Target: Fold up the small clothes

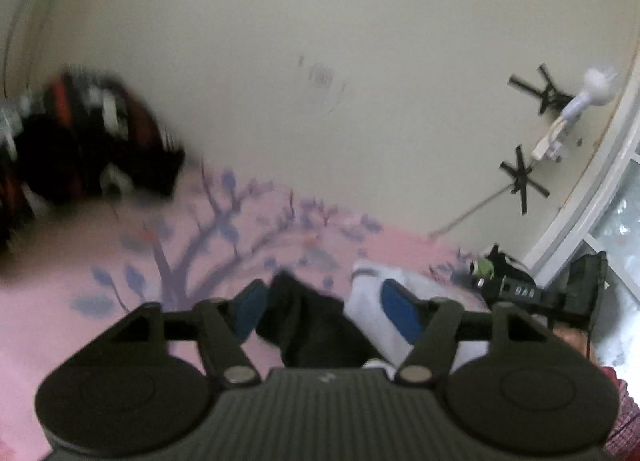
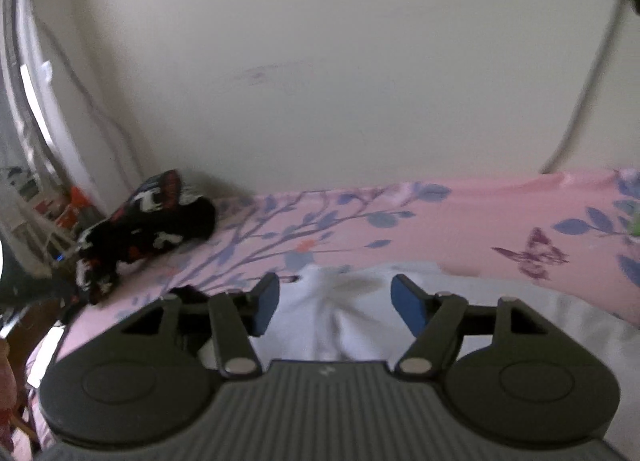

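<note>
The left gripper [image 1: 322, 311] is wide open over a soft black cloth [image 1: 308, 325], with a white cloth [image 1: 370, 297] beside it. The right gripper [image 2: 334, 303] is wide open over the crumpled white cloth [image 2: 328, 317]. Both lie on a pink flowery sheet [image 2: 480, 217]. A bunched black printed cloth [image 2: 148, 221] sits by the wall.
</note>
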`<state>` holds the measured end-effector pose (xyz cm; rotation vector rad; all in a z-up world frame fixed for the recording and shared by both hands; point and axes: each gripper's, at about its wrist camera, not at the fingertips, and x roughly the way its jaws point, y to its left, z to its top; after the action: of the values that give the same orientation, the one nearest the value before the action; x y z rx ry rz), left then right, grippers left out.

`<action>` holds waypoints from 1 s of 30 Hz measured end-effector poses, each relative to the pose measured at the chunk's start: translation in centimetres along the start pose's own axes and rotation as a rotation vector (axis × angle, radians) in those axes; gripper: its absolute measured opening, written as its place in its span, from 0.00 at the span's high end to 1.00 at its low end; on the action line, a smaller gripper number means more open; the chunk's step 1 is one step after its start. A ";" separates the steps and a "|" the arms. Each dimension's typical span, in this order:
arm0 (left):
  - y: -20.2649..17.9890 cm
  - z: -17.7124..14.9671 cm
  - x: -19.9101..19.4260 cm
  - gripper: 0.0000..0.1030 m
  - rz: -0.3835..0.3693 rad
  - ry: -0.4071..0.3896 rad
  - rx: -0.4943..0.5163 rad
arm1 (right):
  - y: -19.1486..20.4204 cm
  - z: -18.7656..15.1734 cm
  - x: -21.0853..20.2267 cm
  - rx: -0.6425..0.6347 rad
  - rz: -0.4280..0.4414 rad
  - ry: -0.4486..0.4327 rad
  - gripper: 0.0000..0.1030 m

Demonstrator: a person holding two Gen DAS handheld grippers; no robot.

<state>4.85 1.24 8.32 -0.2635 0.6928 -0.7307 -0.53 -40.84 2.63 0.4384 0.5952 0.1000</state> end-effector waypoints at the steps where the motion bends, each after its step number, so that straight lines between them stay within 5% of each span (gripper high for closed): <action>1: -0.3 -0.4 0.9 0.22 -0.015 0.032 -0.010 | -0.6 0.2 0.0 -0.001 -0.025 -0.005 0.33; 4: -2.2 -1.2 3.6 0.05 -0.098 0.104 0.027 | -2.6 0.5 -0.2 -0.006 -0.089 -0.003 0.27; 5: -3.0 -1.8 4.7 0.08 -0.083 0.133 0.043 | -3.3 0.6 0.1 -0.007 -0.122 0.004 0.27; 7: -3.8 -2.4 7.7 0.48 -0.006 0.194 0.086 | -4.9 0.8 0.9 -0.001 -0.178 0.033 0.20; 8: -3.5 -2.6 8.8 0.88 0.021 0.229 0.094 | -5.7 0.9 1.5 0.011 -0.204 0.052 0.20; 9: -3.2 -2.7 9.5 0.96 0.035 0.251 0.077 | -6.5 0.9 2.2 0.028 -0.221 0.075 0.20; 11: -1.0 -2.0 9.4 0.97 0.041 0.230 -0.004 | -7.8 1.1 3.4 0.073 -0.218 0.131 0.20; 14: 1.7 1.5 4.0 0.97 0.111 0.034 -0.061 | -8.9 1.2 4.3 0.123 -0.180 0.162 0.20; 17: 5.4 4.3 -4.0 0.97 0.236 -0.187 -0.162 | -8.6 1.7 4.7 0.093 -0.174 0.156 0.19; 20: 7.6 4.7 -10.9 0.94 0.592 -0.345 -0.209 | -8.4 2.1 4.8 0.078 -0.145 0.138 0.18; 22: 8.0 4.2 -13.6 0.82 0.720 -0.409 -0.236 | -8.2 2.3 4.8 0.070 -0.123 0.127 0.17; 25: 6.9 3.7 -14.3 0.53 0.678 -0.436 -0.215 | -8.0 2.7 5.1 0.050 -0.095 0.120 0.17; 30: 2.5 4.8 -3.9 0.22 0.436 -0.210 0.024 | -6.9 3.6 6.9 0.016 -0.032 0.161 0.16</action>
<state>7.24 5.71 12.73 -0.1556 0.5158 -0.2894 7.00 -46.94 -1.24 0.4386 0.7619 0.1007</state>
